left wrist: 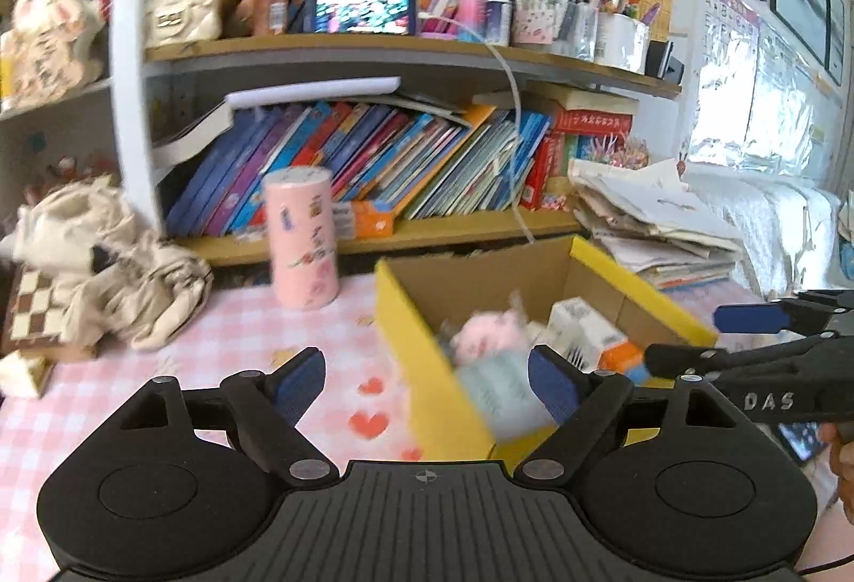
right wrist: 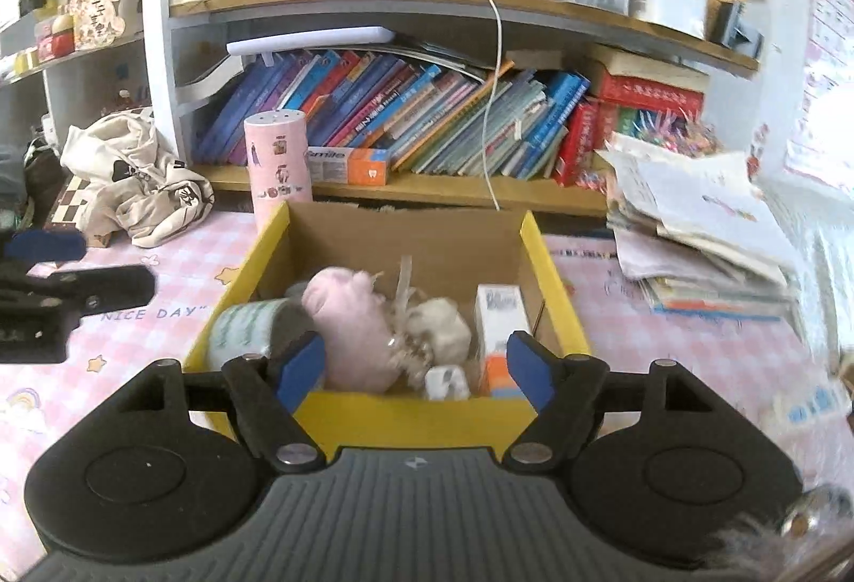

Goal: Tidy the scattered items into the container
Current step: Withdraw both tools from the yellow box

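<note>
Both of my tongs stand apart with nothing between them: the left tongs (left wrist: 427,382) sit off the box's near left corner, the right tongs (right wrist: 419,371) straight over its near wall. The box (right wrist: 405,414) already holds a pink plush (right wrist: 347,315), a roll of tape (right wrist: 243,333), a white carton (right wrist: 499,315) and a small white plug (right wrist: 447,382). I judge the filling nearly done. Beyond the box, past my left tongs, stands a pink tube (left wrist: 304,237). If it belongs in, I'd keep the tongs wide, close low on its body, lift clear of the yellow rim, and release over the open back of the box.
</note>
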The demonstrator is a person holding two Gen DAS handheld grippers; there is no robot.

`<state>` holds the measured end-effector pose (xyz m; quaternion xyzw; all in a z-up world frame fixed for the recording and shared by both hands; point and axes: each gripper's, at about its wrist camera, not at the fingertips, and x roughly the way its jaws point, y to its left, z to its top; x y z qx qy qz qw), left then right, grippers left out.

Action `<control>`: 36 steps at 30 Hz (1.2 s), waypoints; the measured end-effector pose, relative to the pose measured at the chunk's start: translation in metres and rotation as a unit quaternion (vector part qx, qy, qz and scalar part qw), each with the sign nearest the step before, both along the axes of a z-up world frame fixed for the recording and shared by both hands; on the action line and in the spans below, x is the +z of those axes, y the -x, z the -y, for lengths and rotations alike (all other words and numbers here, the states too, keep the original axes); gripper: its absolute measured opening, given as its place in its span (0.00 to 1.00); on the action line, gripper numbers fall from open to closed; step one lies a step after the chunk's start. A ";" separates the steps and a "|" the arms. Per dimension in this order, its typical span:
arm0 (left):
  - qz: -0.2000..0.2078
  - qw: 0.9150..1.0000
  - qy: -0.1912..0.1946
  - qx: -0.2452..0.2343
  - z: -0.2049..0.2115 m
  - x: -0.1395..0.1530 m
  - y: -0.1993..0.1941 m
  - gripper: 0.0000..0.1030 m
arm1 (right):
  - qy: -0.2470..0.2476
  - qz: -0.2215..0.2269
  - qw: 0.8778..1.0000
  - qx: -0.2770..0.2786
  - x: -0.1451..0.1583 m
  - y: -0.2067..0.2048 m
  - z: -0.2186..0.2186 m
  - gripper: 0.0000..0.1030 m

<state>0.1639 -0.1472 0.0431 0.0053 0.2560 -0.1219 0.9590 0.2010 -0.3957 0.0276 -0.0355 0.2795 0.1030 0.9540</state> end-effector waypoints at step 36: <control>-0.070 0.997 -0.027 0.017 -0.134 -0.033 0.124 0.97 | 0.016 -0.042 0.997 -0.060 -0.033 0.159 -0.137 1.00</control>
